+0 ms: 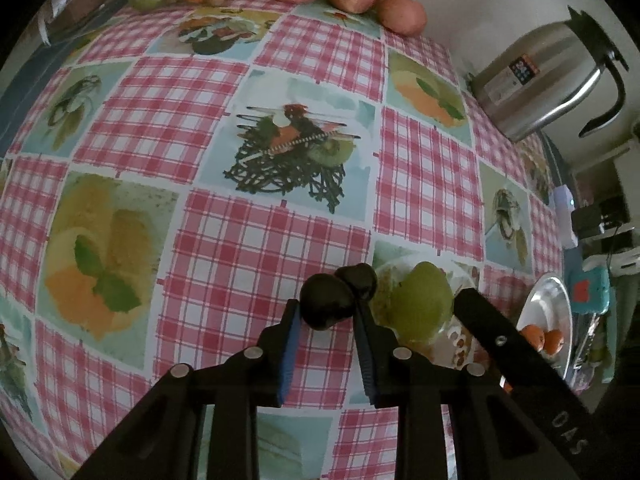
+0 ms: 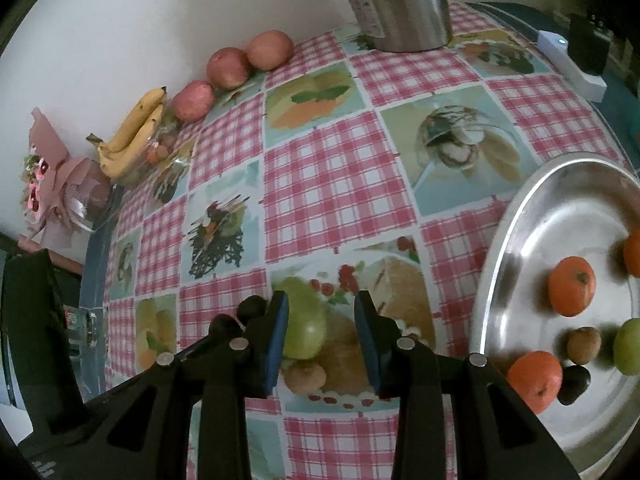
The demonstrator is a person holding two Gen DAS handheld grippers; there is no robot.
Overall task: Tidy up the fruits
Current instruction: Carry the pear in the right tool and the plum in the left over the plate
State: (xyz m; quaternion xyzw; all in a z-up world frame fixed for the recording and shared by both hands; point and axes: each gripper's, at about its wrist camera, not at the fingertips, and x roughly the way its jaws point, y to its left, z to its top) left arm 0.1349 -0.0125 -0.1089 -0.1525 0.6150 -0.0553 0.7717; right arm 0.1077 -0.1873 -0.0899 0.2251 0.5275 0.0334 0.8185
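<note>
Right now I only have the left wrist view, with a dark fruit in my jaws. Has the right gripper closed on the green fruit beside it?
Observer: No. The right gripper straddles the green fruit, but one pad stands clear of it.
Operator: What is on the tray besides the oranges?
Observer: The tray also holds a second green fruit, a brown nut-like piece and a small dark fruit.
</note>
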